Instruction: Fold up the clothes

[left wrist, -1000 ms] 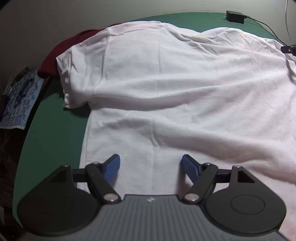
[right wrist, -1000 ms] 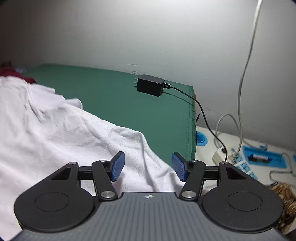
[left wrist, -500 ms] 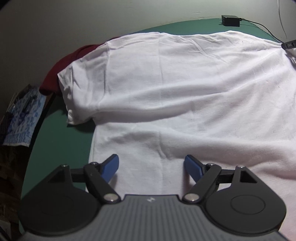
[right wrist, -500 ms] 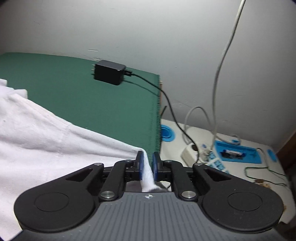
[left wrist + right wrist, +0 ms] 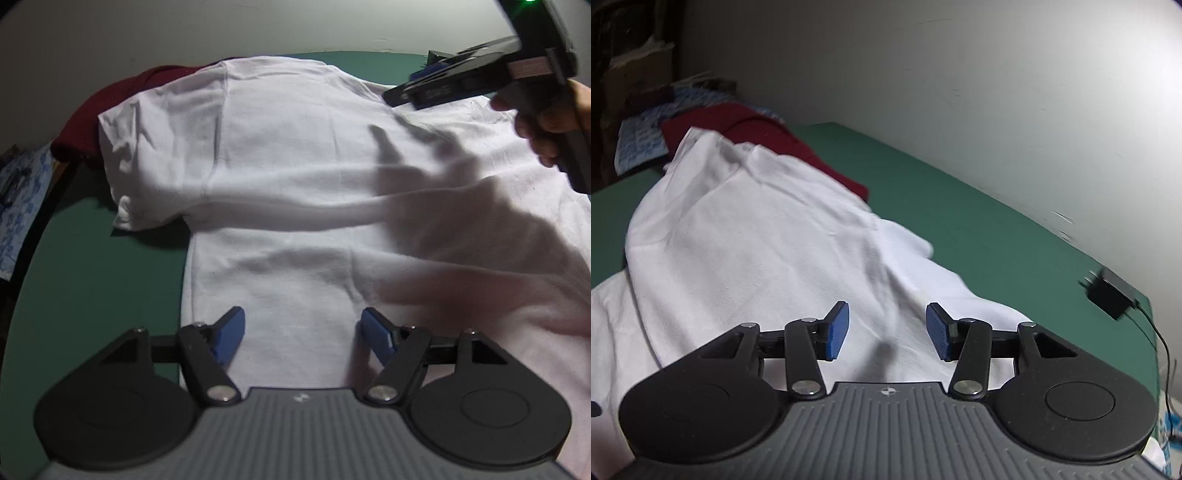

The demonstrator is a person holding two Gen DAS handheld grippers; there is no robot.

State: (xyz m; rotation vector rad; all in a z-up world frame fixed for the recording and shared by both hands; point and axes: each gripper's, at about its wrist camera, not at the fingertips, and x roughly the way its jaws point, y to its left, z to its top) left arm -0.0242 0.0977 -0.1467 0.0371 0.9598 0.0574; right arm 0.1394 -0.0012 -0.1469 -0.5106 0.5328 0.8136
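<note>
A white T-shirt (image 5: 295,166) lies spread on the green table (image 5: 92,277), one short sleeve (image 5: 147,166) pointing left. My left gripper (image 5: 302,317) hovers over the shirt's near part; its jaws are closing, with nothing pinched between them. A hand (image 5: 546,118) holds my right gripper (image 5: 404,88) above the shirt's far right side, casting a broad shadow on the cloth. In the right wrist view the right gripper (image 5: 886,310) is over the rumpled white T-shirt (image 5: 757,240). Its jaws are opening and no fabric is between the pads.
A dark red garment (image 5: 110,107) lies partly under the shirt's far left corner, also visible as the red garment (image 5: 757,133). A blue patterned cloth (image 5: 18,195) lies off the table's left edge. A black charger (image 5: 1110,293) with its cable sits near the table's right corner.
The right gripper, shut on the shirt's corner half a second ago, has let go and swung left over the shirt, coming into the left wrist view. The left gripper shifted slightly.
</note>
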